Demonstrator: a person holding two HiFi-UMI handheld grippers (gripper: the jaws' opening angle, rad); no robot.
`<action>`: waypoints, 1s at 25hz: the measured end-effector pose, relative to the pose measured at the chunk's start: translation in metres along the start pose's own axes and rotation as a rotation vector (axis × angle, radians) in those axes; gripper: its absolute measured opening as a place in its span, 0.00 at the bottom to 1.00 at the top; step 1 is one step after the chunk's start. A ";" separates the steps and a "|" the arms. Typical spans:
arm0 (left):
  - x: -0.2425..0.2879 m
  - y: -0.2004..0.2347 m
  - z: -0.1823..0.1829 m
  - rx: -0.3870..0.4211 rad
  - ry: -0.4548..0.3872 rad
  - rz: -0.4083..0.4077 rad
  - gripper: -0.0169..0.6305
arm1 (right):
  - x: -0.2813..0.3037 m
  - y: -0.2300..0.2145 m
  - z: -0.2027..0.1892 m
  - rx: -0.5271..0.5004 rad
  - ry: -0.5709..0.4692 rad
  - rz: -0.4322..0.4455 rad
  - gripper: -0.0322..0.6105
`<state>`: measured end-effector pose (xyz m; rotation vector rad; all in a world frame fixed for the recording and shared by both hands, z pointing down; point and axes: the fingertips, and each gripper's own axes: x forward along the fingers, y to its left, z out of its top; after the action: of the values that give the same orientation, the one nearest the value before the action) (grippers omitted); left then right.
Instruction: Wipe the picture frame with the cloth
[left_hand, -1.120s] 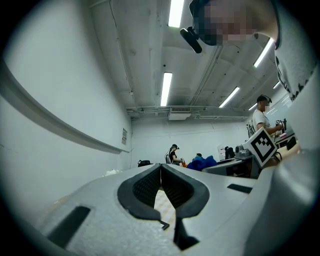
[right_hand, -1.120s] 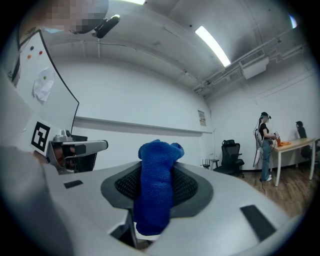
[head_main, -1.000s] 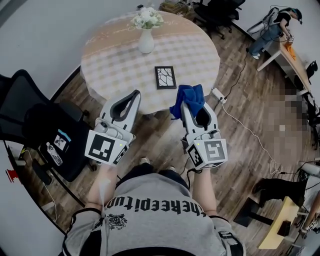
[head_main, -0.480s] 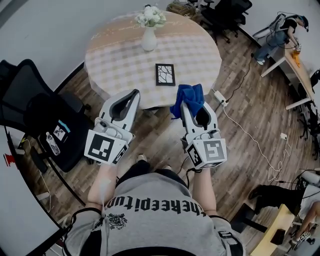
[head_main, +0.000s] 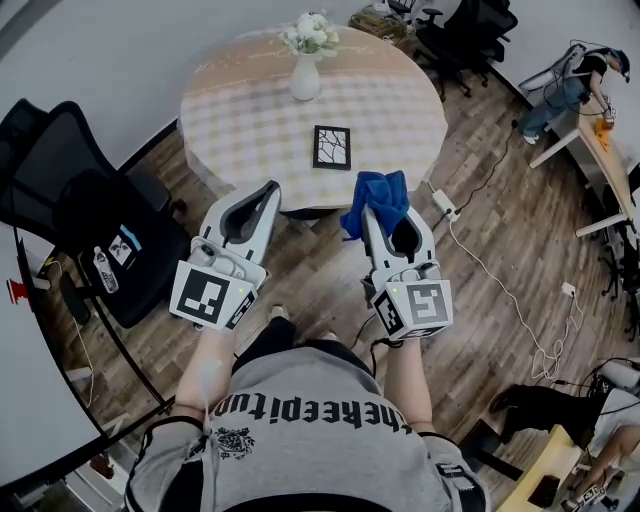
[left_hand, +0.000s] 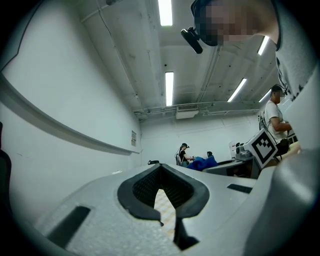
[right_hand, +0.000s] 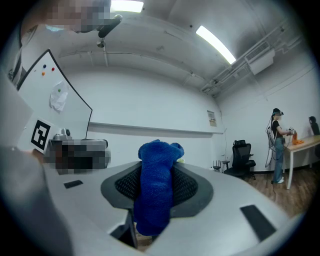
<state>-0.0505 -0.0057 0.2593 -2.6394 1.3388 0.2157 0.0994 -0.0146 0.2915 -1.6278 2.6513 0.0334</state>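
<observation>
A small black picture frame (head_main: 331, 147) lies flat on the round table (head_main: 240, 120), near its front edge. My right gripper (head_main: 379, 209) is shut on a blue cloth (head_main: 377, 199) that bunches out past its tips, short of the table's front right edge. In the right gripper view the blue cloth (right_hand: 156, 187) fills the gap between the jaws. My left gripper (head_main: 272, 188) is held level beside it, shut with nothing in it, its tips just short of the table's front edge. The left gripper (left_hand: 166, 215) shows its jaws meeting in its own view.
A white vase of flowers (head_main: 306, 62) stands at the table's far side. A black office chair (head_main: 85, 230) is at the left. A power strip with cable (head_main: 443, 205) lies on the wood floor to the right. A person (head_main: 570, 85) stands at a desk far right.
The table and frame have shifted slightly right and down in the head view as the head turned. Both grippers keep their places and states.
</observation>
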 end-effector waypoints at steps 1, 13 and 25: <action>-0.001 -0.002 0.000 0.001 0.001 0.003 0.05 | -0.002 0.000 0.000 -0.001 0.000 0.004 0.28; 0.000 -0.022 0.002 0.004 0.005 0.012 0.05 | -0.017 -0.009 0.003 -0.002 -0.008 0.023 0.27; 0.005 -0.031 0.004 0.013 -0.001 -0.007 0.05 | -0.021 -0.011 0.007 -0.014 -0.025 0.026 0.28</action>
<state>-0.0232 0.0093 0.2576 -2.6324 1.3261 0.2057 0.1186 -0.0003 0.2857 -1.5865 2.6599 0.0730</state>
